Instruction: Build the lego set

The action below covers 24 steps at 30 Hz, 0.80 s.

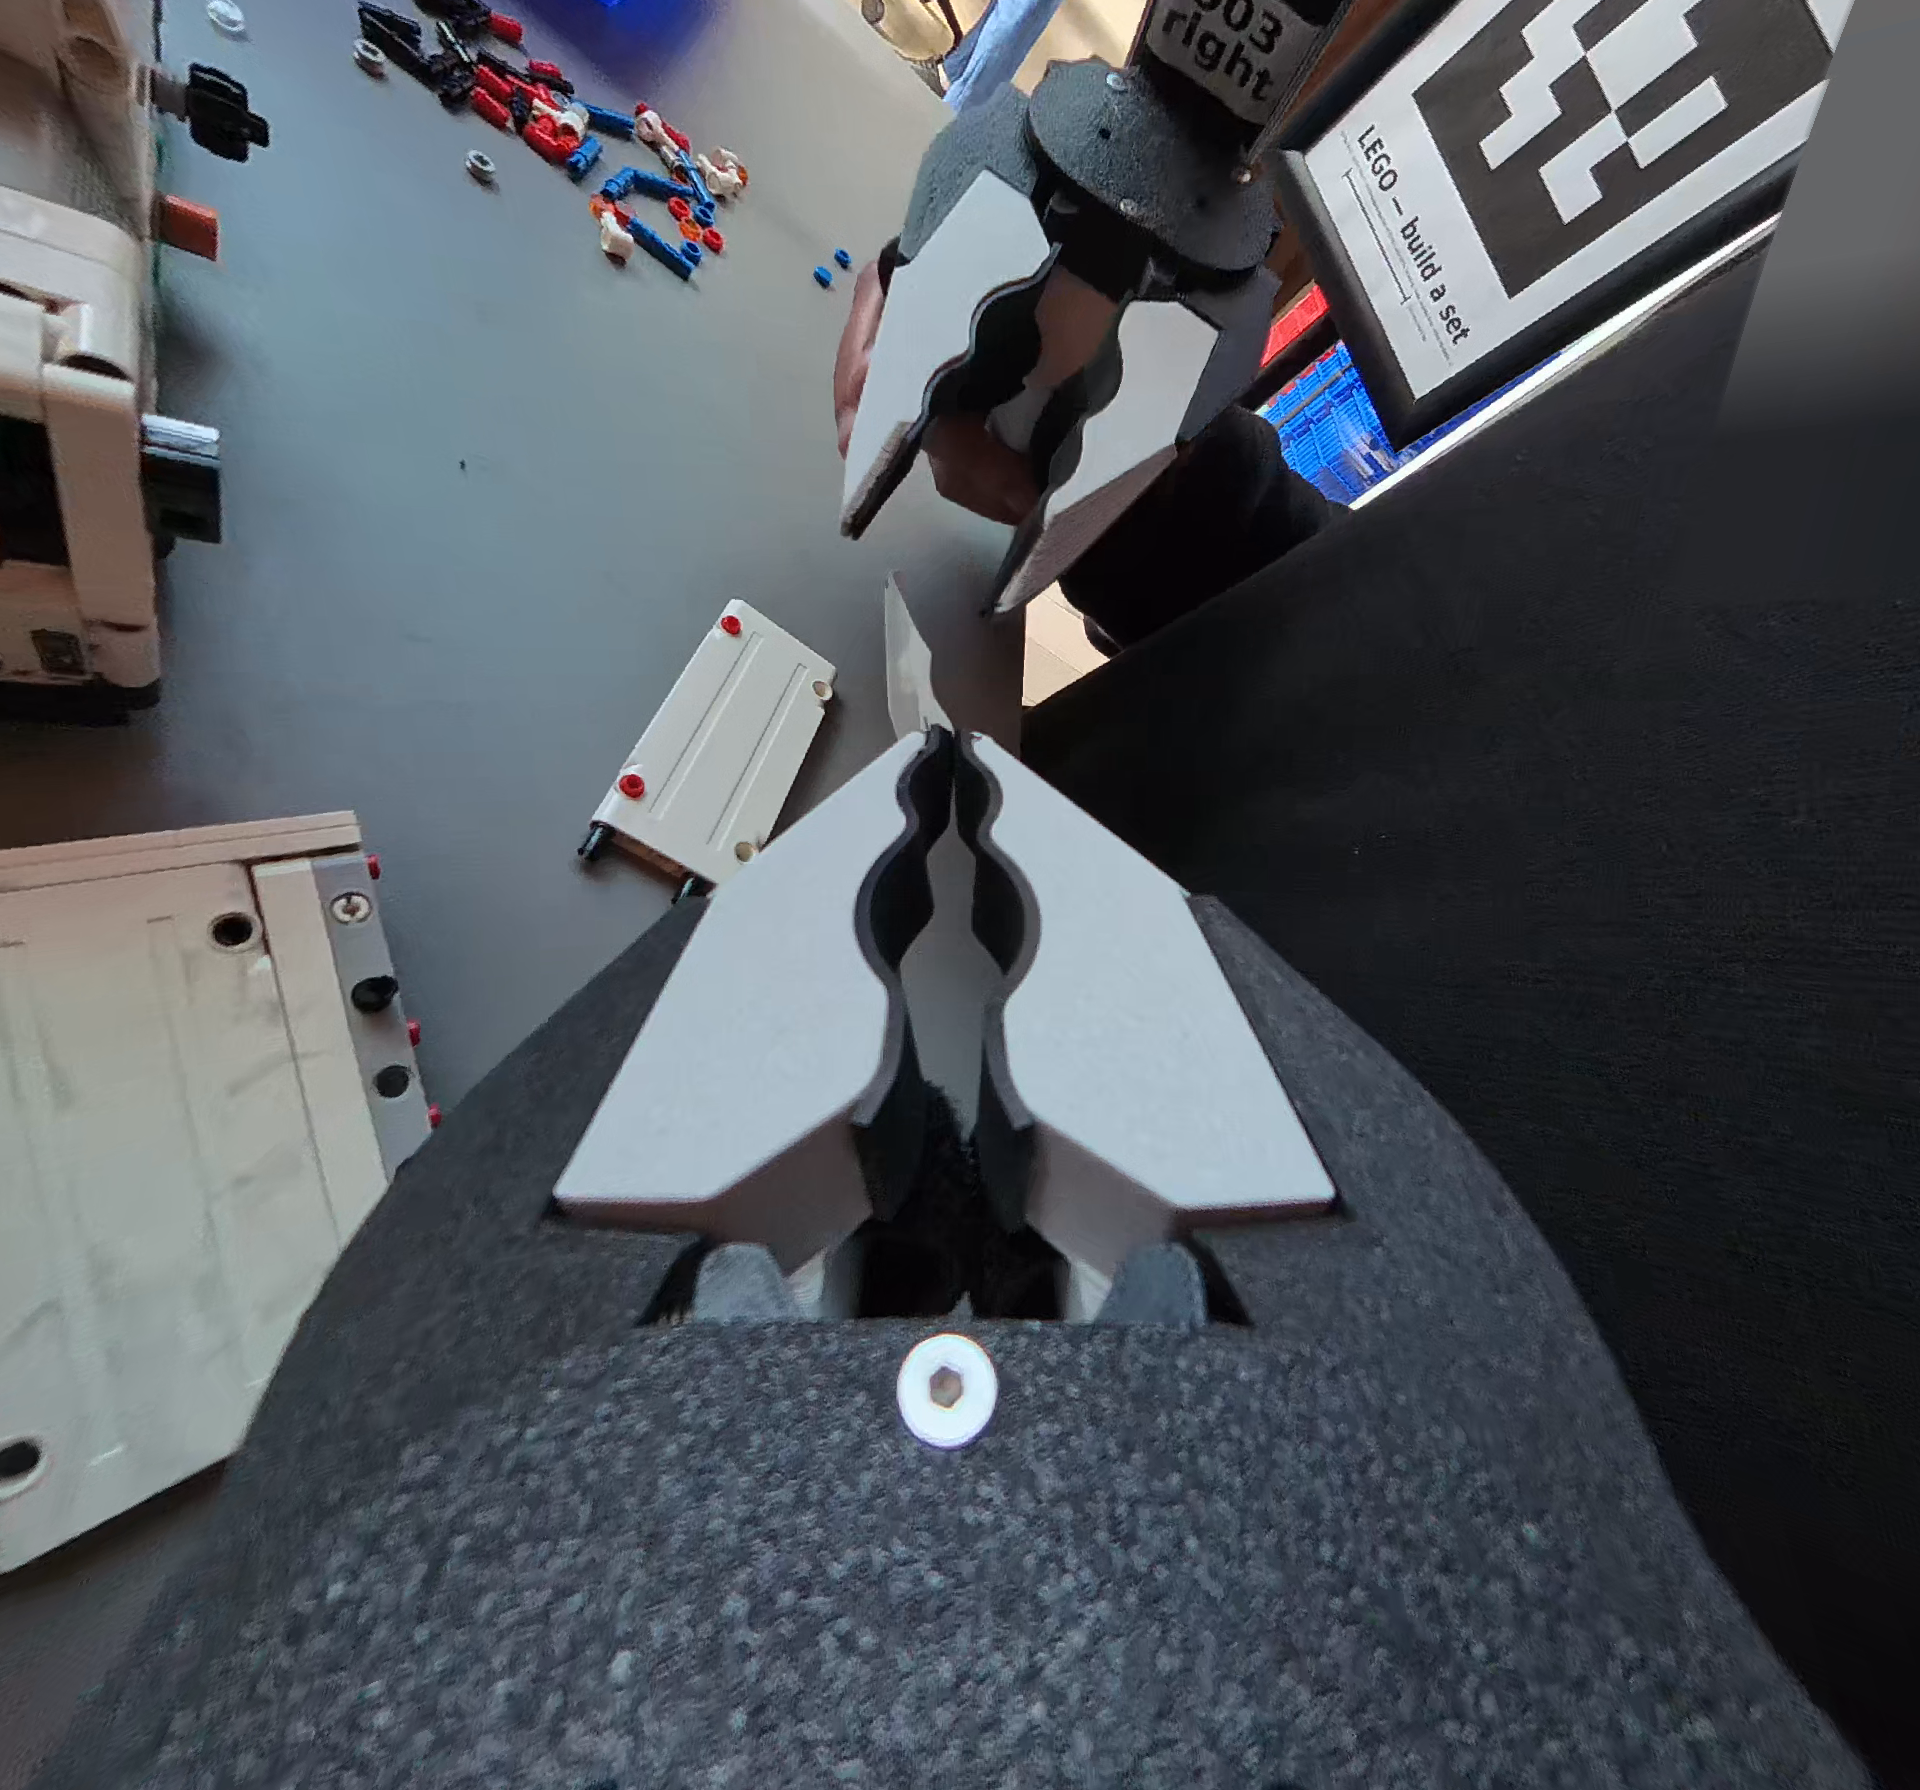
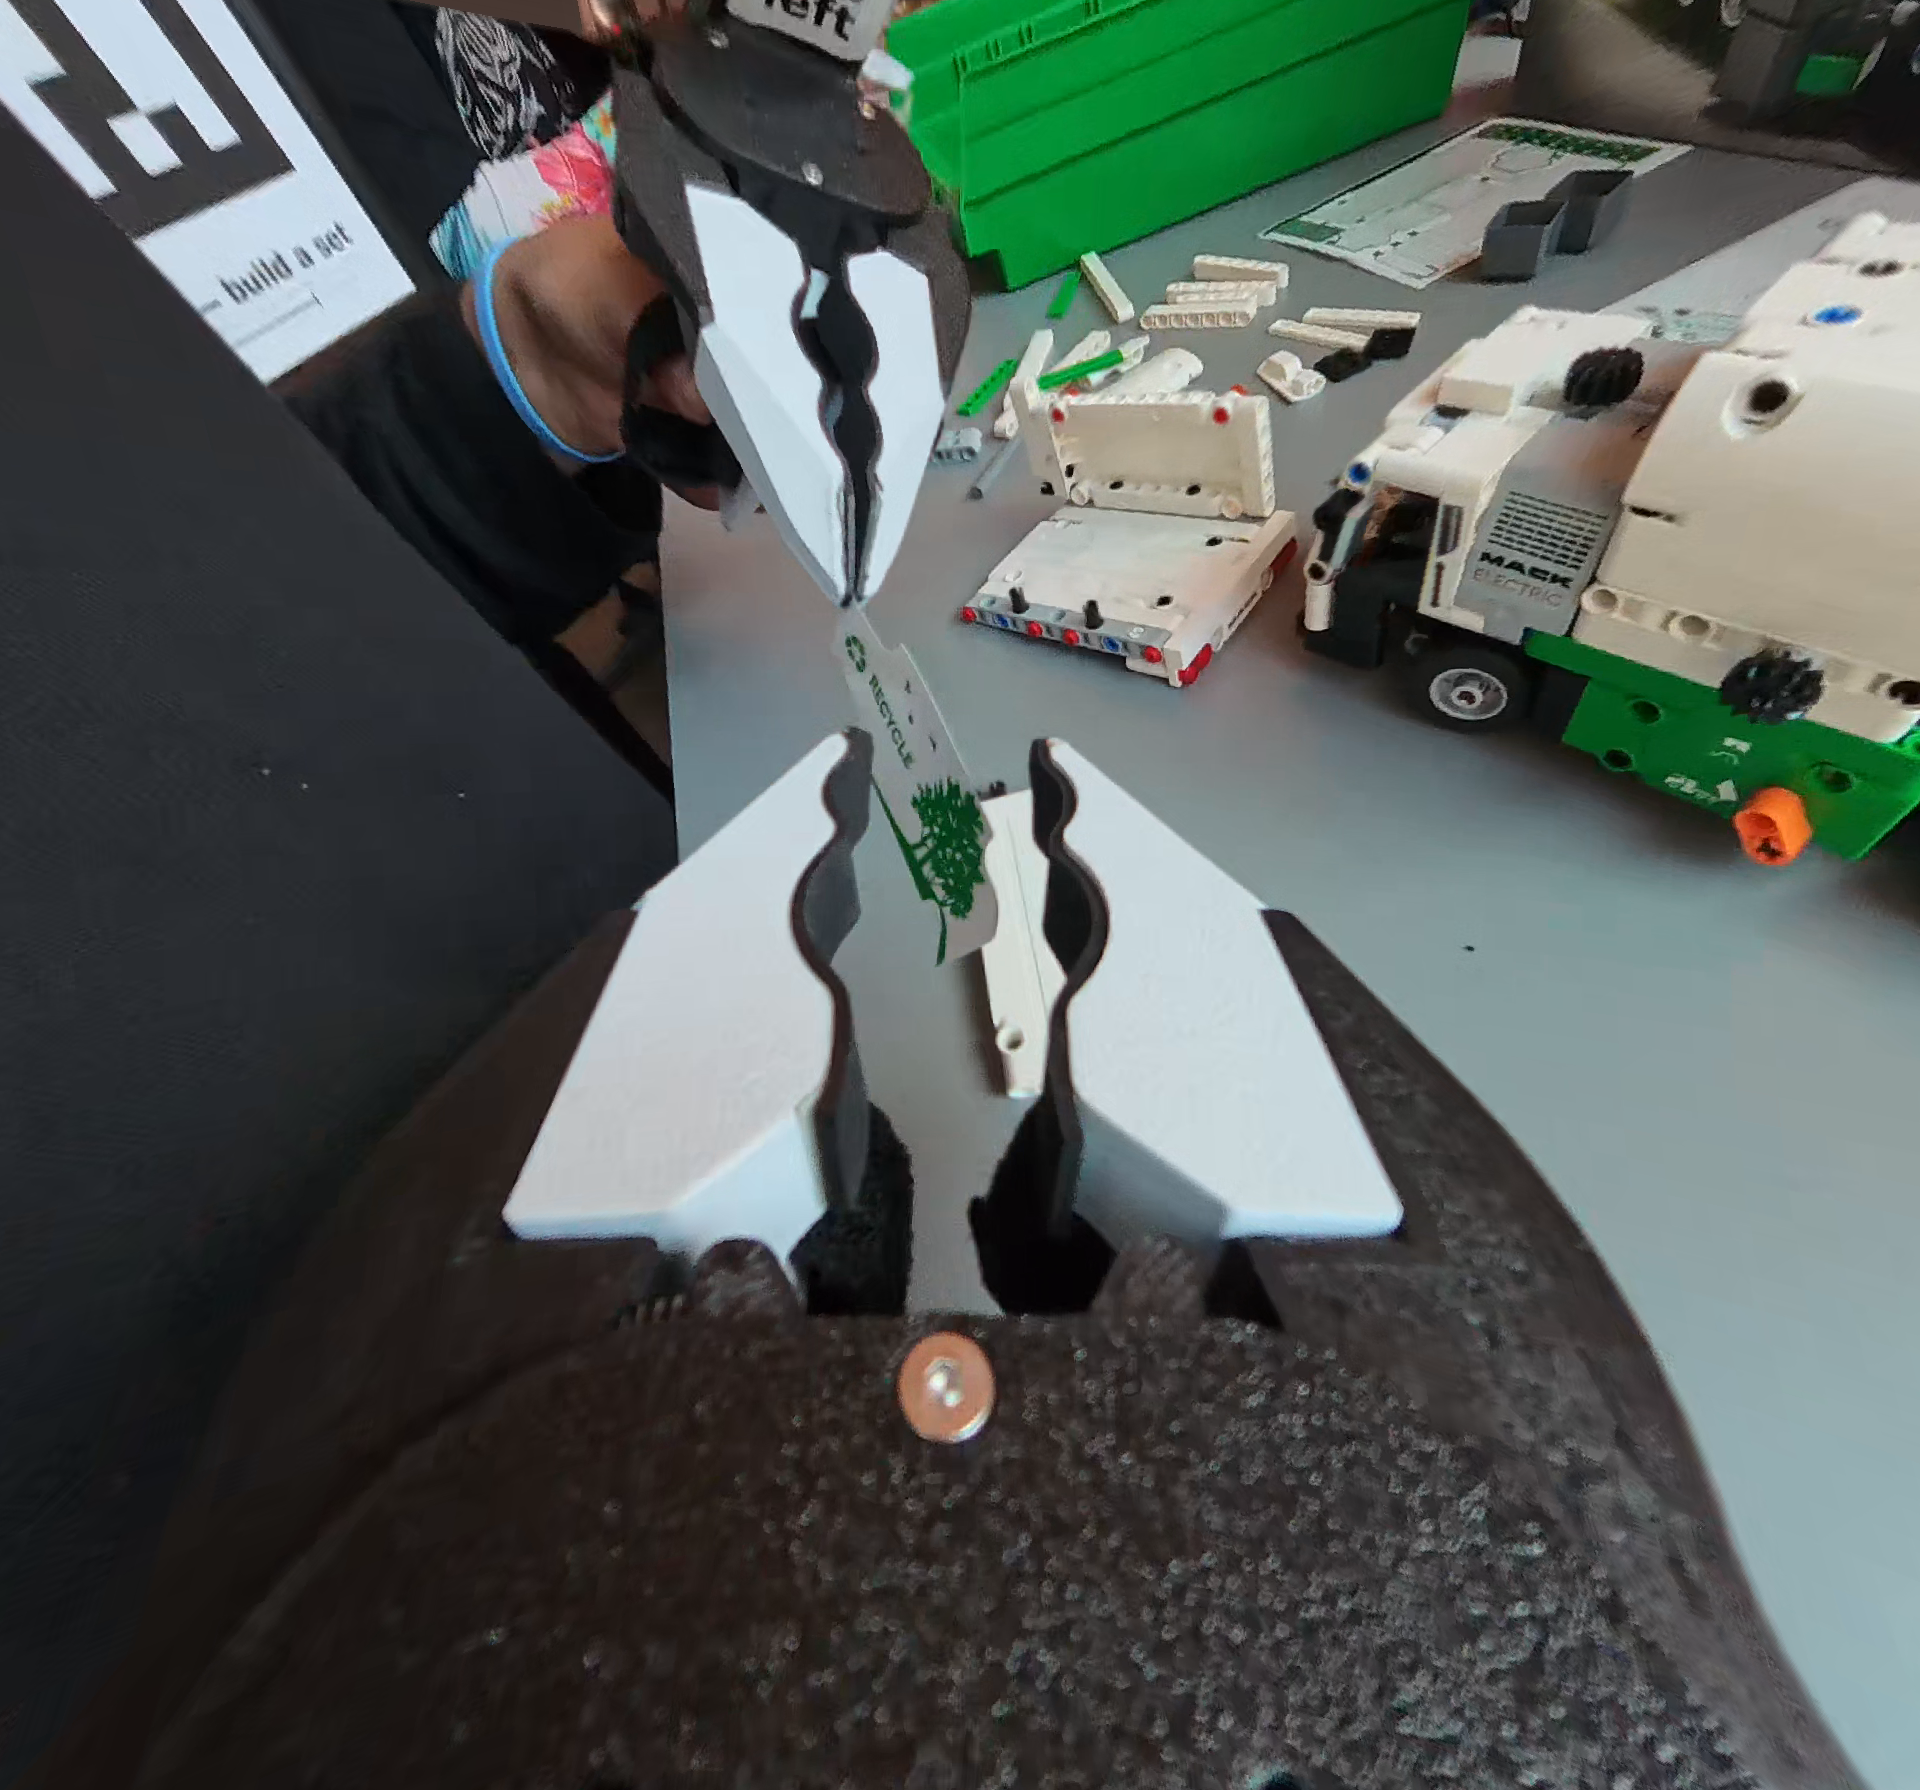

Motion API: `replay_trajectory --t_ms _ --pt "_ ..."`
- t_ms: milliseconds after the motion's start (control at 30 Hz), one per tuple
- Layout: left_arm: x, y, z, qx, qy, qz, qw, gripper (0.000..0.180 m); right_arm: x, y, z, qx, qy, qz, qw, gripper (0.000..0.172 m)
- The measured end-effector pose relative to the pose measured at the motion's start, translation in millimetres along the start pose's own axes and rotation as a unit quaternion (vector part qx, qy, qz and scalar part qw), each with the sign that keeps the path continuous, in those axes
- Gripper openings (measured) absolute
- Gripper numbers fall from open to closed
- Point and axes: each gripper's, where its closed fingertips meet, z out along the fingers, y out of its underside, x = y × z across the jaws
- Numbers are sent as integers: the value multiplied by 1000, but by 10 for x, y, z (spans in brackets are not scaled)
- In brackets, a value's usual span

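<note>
The left gripper pinches one end of a thin, glossy white sticker printed green. The strip hangs between the right gripper's parted wavy pads, above a flat white panel on the matte grey table.

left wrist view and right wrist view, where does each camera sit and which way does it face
Left wrist view: on the left hand-held gripper, facing along the grey table at loose bricks; its shut fingers pinch a sticker.
Right wrist view: on the right hand-held gripper, open, facing a toy truck.
Shared: each shows the other gripper, the sticker, a white panel.
</note>
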Motion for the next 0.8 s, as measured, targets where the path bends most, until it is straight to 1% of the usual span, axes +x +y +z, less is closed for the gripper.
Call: replay_trajectory --t_ms 100,167,233,300,367,533,800 --pt "15 -11 26 -3 10 4 1000 0 50 105 13 -40 9 -18 999 30" --pt "16 -13 31 -4 11 7 1000 0 31 221 15 -59 -18 4 998 27" --pt "20 -19 27 -3 11 9 1000 0 19 256 -9 -50 -43 39 997 26" --pt "19 -23 20 -1 10 9 1000 0 16 238 -42 -27 -51 51 997 19" --pt "20 -27 18 1 10 7 1000 0 -1 232 -49 -17 -59 60 996 17" --pt "2 -11 34 -2 3 8 1000 0 -48 212 -35 -7 -71 63 995 9" --pt "-13 8 20 0 -7 7 1000 0 -28 209 -79 -6 -66 63 996 1"
